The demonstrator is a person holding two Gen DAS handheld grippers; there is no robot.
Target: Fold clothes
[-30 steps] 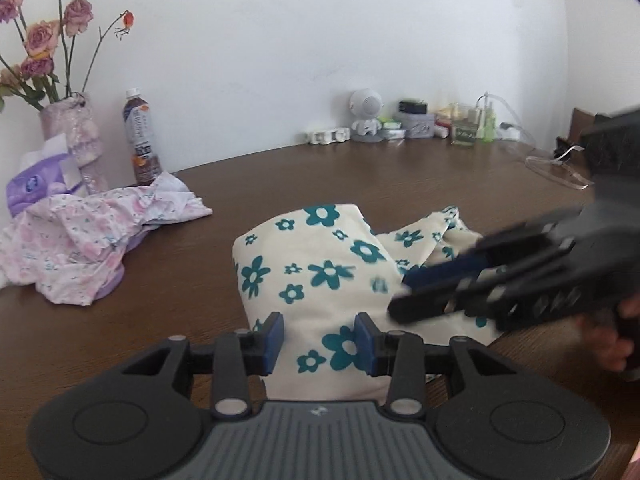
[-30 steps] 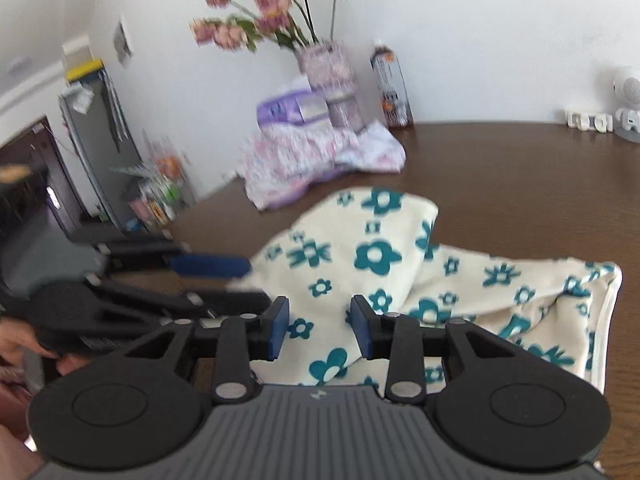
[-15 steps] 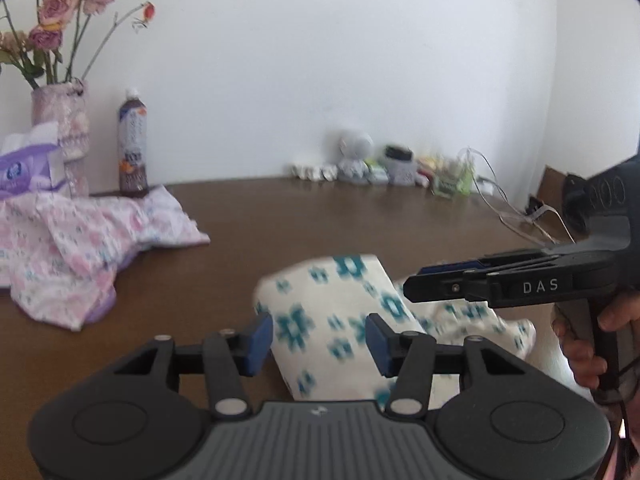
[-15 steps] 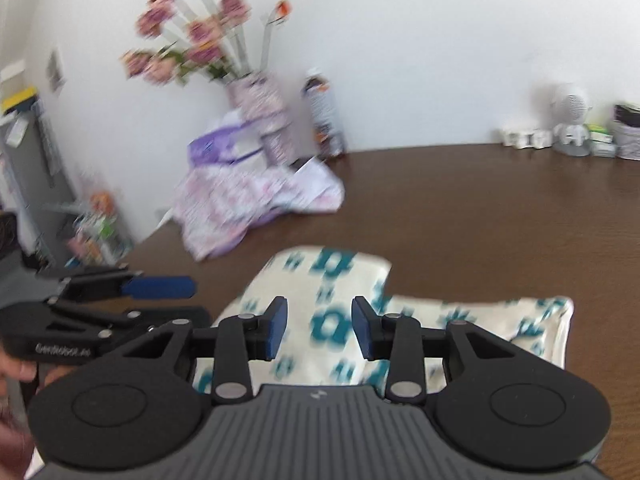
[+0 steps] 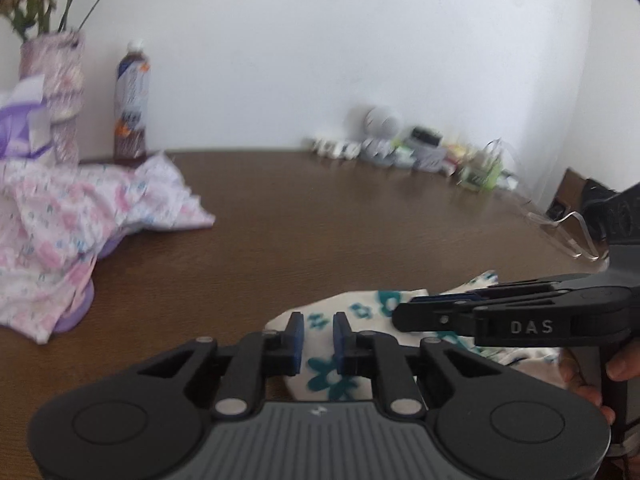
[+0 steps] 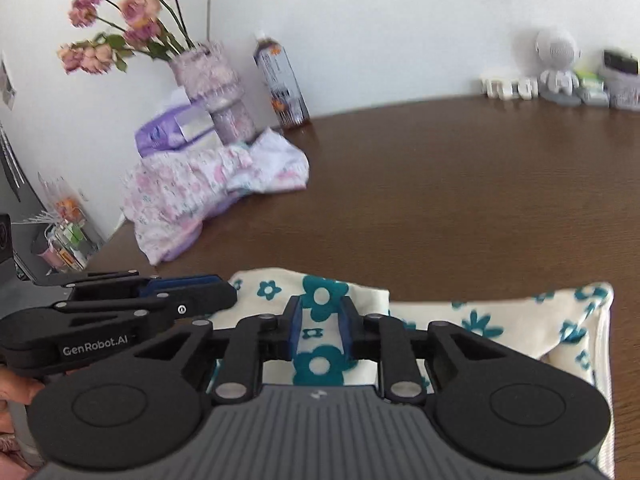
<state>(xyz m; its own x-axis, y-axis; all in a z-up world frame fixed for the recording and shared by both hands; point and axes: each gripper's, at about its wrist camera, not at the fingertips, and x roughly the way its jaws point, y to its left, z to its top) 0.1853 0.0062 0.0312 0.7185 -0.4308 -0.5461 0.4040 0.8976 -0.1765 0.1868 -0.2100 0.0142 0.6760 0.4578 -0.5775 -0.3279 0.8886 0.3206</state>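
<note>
A cream cloth with teal flowers (image 6: 500, 320) lies folded and flat on the brown table (image 6: 440, 184). My right gripper (image 6: 320, 322) hovers over its left half, fingers a small gap apart, with only cloth showing beyond them. In the left wrist view the same cloth (image 5: 360, 312) sits low behind my left gripper (image 5: 319, 340), whose blue pads stand narrowly apart and pinch nothing. The right gripper (image 5: 400, 316) reaches in from the right across the cloth. The left gripper (image 6: 224, 296) shows side-on at the cloth's left edge.
A crumpled pink floral garment (image 5: 60, 232) lies at the left by a purple tissue pack (image 6: 172, 128), a vase of roses (image 6: 212, 88) and a bottle (image 5: 132, 108). Small items (image 5: 400, 148) line the back wall. A clear hanger (image 5: 560, 228) rests far right.
The cloth, bunched up a second ago, now lies flat and folded. Both grippers have drawn back toward the table's near side, and both pairs of fingers have narrowed.
</note>
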